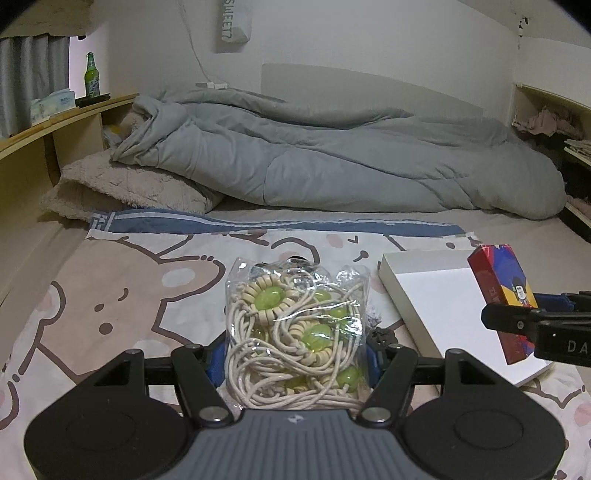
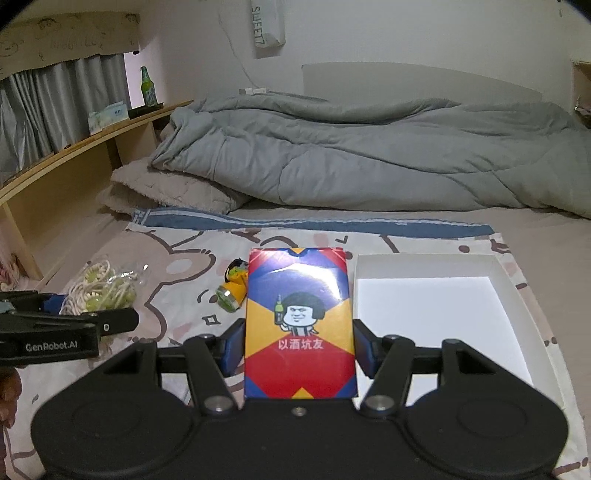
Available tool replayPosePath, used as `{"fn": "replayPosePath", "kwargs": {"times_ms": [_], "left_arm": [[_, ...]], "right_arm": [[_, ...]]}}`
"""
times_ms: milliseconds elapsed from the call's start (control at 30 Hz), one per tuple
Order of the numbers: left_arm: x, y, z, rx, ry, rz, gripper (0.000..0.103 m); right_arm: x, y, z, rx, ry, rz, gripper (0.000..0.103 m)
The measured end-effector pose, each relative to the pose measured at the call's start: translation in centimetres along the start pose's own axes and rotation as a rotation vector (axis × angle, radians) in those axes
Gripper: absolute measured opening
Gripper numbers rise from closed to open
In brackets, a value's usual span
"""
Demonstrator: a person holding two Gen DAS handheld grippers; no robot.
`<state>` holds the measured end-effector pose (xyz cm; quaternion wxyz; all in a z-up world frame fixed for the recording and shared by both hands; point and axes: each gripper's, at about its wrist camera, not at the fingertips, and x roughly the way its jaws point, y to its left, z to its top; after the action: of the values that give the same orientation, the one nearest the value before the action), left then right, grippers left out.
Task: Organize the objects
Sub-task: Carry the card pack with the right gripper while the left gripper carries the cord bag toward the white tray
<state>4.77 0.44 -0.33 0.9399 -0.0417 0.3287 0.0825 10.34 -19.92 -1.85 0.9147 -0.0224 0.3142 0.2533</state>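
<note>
Left claw (image 1: 297,354) grips bead bag (image 1: 295,325) (right: card box (image 2: 300,325)).

"How many things sit on the cartoon-print cloth (image 2: 177,273)?"

"One clear bag of corded green beads (image 1: 295,325), one red, yellow and blue card box (image 2: 300,325), one shallow white tray (image 2: 517,295) and one small yellow toy (image 2: 233,291). Four in all."

"And the grippers?"

"Two: the left gripper (image 1: 295,356) with its jaws on the bag, the right gripper (image 2: 300,349) with its jaws on the card box."

"Beyond the cloth?"

"One grey duvet (image 1: 332,162), one beige fleece blanket (image 1: 122,188), one green bottle (image 1: 91,75) and one tissue pack (image 1: 51,105) on the single wooden shelf (image 1: 66,122). One white bag lettered SWEET (image 2: 267,26) hangs on the wall."
</note>
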Motion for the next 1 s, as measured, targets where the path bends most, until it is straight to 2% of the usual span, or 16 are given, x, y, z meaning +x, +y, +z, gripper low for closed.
{"fn": "replayPosePath", "kwargs": {"times_ms": [267, 400, 667, 867, 1000], "left_arm": [[0.4, -0.3, 0.6, -0.022, -0.017, 0.01, 0.067], [1.1, -1.1, 1.4, -0.035, -0.029, -0.002, 0.067], [3.3, -4.7, 2.3, -0.052, -0.015, -0.065, 0.067], [4.7, -7.6, 2.5, -0.047, -0.013, -0.117, 0.067], [6.0, -9.6, 2.8, -0.064, 0.016, -0.149, 0.067]], "right_arm": [[-0.3, 0.0, 0.5, -0.015, -0.012, 0.005, 0.06], [-0.2, -0.9, 1.0, -0.026, -0.017, -0.026, 0.06], [0.4, -5.5, 1.8, 0.019, -0.065, -0.08, 0.06], [1.1, -8.8, 1.6, 0.059, -0.055, -0.12, 0.06], [1.2, -10.6, 1.4, 0.055, -0.049, -0.142, 0.06]]}}
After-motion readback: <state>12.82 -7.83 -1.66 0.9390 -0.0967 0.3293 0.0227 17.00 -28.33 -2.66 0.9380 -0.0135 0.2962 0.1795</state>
